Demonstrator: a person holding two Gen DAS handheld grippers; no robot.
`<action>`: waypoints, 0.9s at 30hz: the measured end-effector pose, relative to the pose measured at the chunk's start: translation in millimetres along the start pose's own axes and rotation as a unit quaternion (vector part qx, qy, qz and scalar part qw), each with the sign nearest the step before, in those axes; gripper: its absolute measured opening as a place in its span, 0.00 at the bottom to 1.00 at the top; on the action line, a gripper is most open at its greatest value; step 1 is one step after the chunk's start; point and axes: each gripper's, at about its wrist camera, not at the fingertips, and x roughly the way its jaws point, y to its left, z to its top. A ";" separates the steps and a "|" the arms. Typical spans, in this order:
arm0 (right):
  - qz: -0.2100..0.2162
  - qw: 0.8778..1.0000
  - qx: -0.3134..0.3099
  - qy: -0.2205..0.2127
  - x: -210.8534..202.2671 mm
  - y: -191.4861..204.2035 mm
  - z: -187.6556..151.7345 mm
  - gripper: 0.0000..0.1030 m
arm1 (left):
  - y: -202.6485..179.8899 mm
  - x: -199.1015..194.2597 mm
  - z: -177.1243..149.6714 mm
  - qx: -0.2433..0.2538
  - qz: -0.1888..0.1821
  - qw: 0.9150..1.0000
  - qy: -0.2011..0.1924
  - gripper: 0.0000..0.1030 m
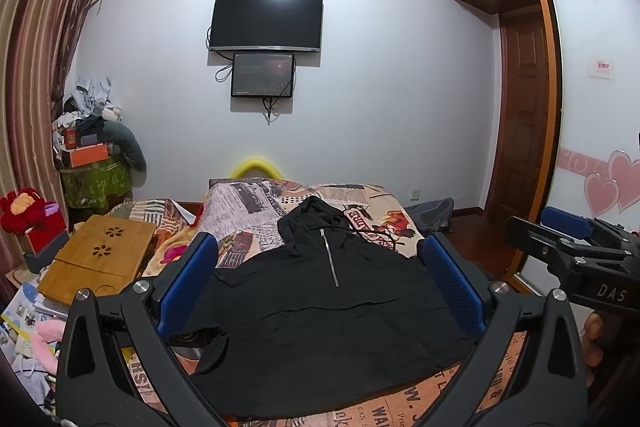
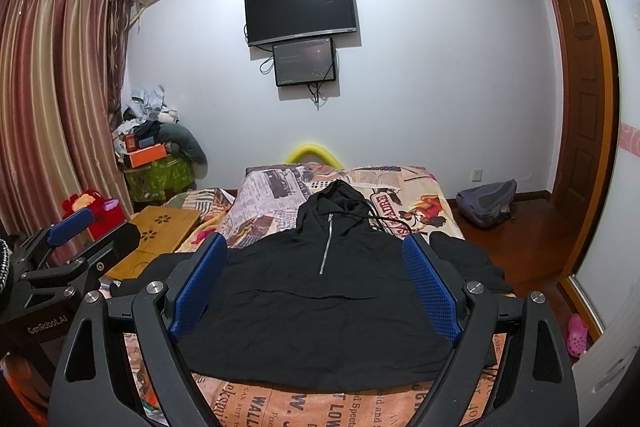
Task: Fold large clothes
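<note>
Left wrist view: left gripper (image 1: 320,283) hangs with jaws wide apart, empty, above the hoodie (image 1: 320,327) spread flat on the bed (image 1: 360,415); right wrist view: right gripper (image 2: 316,279) likewise agape; no fold made yet, I judge.

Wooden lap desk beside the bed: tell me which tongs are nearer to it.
Left. The left tongs hang open over the black hoodie, on the side toward the wooden lap desk; the right tongs, also open, sit farther right.
</note>
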 end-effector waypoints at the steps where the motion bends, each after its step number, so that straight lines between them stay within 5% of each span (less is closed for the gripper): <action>1: 0.000 1.000 -0.001 0.000 -0.3 0.4 -0.5 0.85 | -0.2 0.0 0.3 0.000 0.000 1.000 0.000 1.00; 27: -0.002 1.000 0.003 0.001 -0.1 -0.7 -2.8 0.85 | -4.2 -0.5 -1.3 0.001 0.003 1.000 0.000 1.00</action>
